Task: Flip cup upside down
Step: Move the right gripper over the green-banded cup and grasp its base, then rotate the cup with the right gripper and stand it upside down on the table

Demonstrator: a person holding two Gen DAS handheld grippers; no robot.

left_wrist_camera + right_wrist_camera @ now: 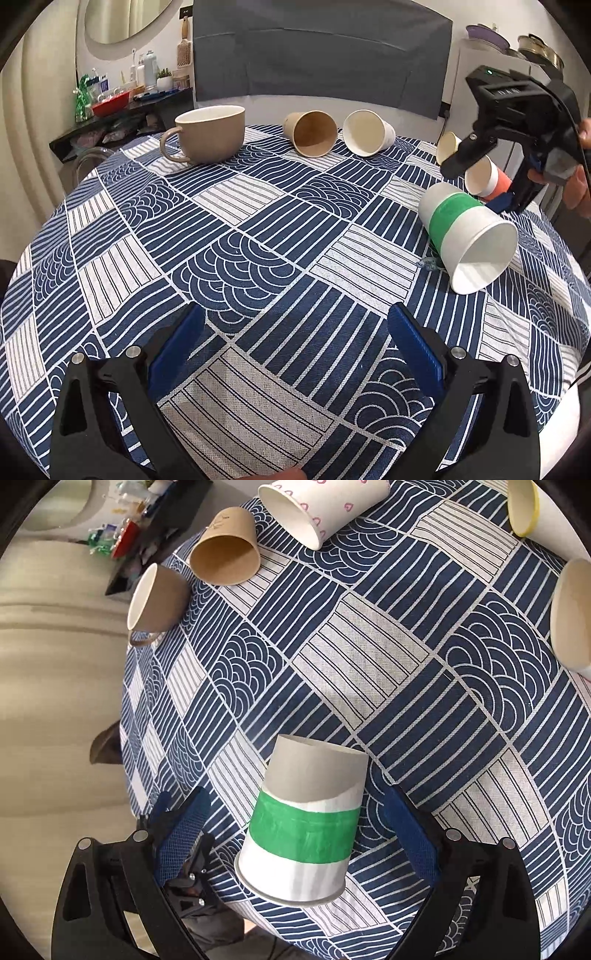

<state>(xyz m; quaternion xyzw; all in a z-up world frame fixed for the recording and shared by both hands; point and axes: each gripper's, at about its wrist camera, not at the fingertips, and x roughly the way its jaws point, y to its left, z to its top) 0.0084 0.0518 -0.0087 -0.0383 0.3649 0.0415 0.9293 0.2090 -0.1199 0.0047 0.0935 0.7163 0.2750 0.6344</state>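
A white paper cup with a green band (466, 236) lies on its side on the blue patterned tablecloth (258, 236), its mouth toward the near right. In the right wrist view the cup (306, 823) lies between my open right gripper (299, 816) fingers, touching neither blue pad, its base pointing away. My right gripper shows in the left wrist view (495, 192), held just behind the cup. My left gripper (295, 325) is open and empty above the near part of the table.
A beige mug (207, 134) stands upright at the far left. A brown paper cup (312, 133), a white paper cup (367, 132), a yellow-rimmed cup (447, 146) and an orange-bottomed cup (487, 179) lie on their sides at the back. A chair back (321, 55) stands behind.
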